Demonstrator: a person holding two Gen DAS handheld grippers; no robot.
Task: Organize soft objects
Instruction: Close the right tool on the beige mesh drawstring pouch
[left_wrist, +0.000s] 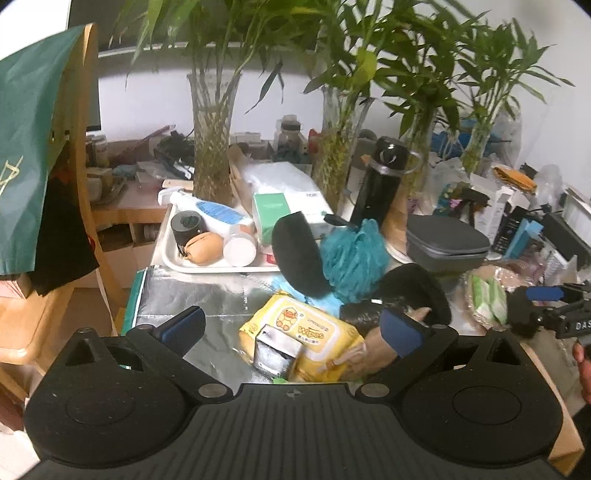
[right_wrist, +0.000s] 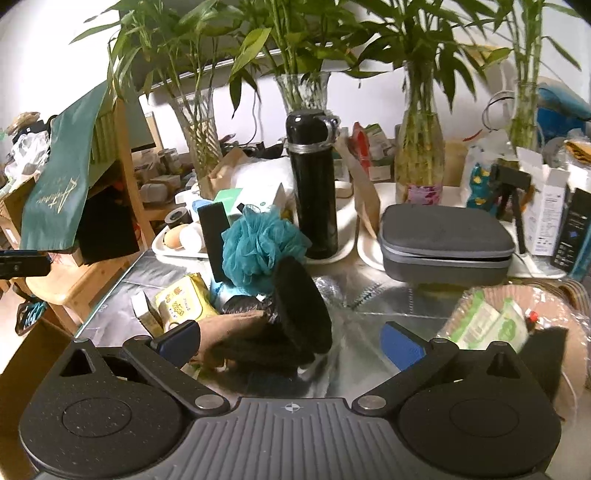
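Observation:
In the left wrist view my left gripper is open above a yellow wipes pack with a small box leaning on it. A teal bath loofah and black furry earmuffs lie just beyond, on the silver mat. A brown glove lies by the right finger. In the right wrist view my right gripper is open, with the earmuffs and the brown glove between its fingers, untouched by the pads. The loofah sits behind them.
A white tray holds jars and a tube at the back left. A black flask, a grey zip case and glass vases of bamboo stand behind. A woven basket with green packs is at the right. A wooden chair stands left.

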